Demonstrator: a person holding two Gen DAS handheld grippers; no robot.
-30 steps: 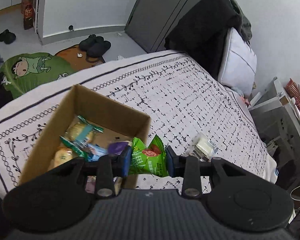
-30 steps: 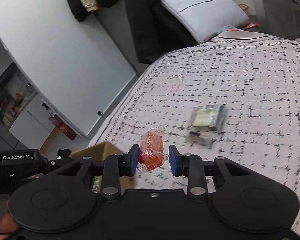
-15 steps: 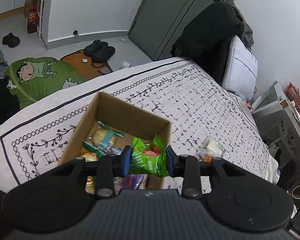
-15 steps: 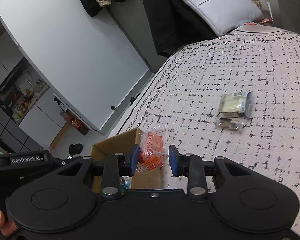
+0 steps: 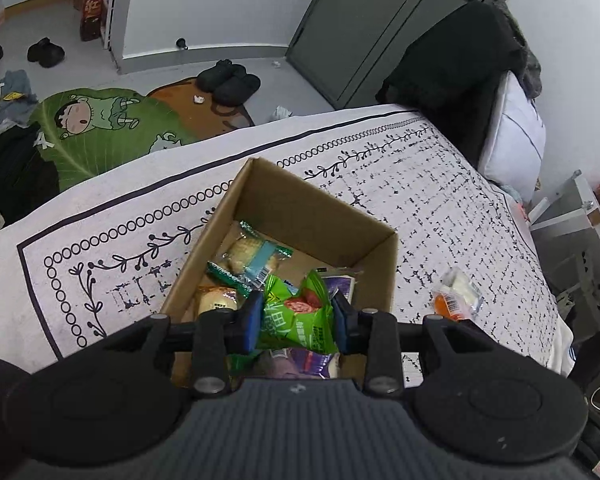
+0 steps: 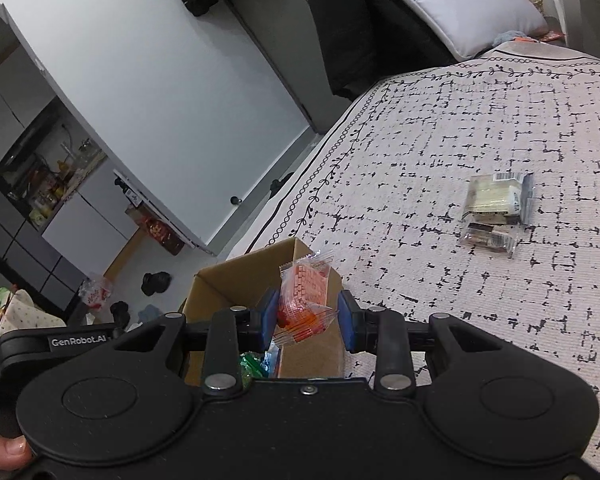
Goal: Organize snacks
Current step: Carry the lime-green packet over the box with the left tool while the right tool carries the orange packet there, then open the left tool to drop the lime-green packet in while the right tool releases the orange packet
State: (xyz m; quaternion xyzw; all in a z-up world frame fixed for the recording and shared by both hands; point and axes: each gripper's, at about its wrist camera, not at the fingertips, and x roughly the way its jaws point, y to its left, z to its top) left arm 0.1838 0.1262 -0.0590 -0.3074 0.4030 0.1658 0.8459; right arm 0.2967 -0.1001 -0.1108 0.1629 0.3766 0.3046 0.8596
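1. The cardboard box (image 5: 300, 208) sits on the patterned bedspread (image 5: 440, 184) near its bordered edge, open at the top, with wrapped pastries (image 5: 252, 256) and a purple packet (image 5: 342, 284) lying inside.
2. The left gripper (image 5: 296, 318) hangs over the box's near side, its jaws pinching a green snack bag (image 5: 296, 316) above the opening.
3. The right gripper (image 6: 307, 317) holds a clear packet of orange snack (image 6: 304, 296) – the jaws close on its lower part, just over the box's right wall (image 6: 236, 280).
4. To the right of the box, two packets lie on the bedspread: a pale one (image 6: 498, 198) and, touching its near edge, a smaller dark one (image 6: 488, 237).
5. Farther out – a white pillow (image 6: 460, 4) at the bed's far end, and black slippers (image 5: 230, 82) beside a green cartoon rug (image 5: 100, 128) on the floor.
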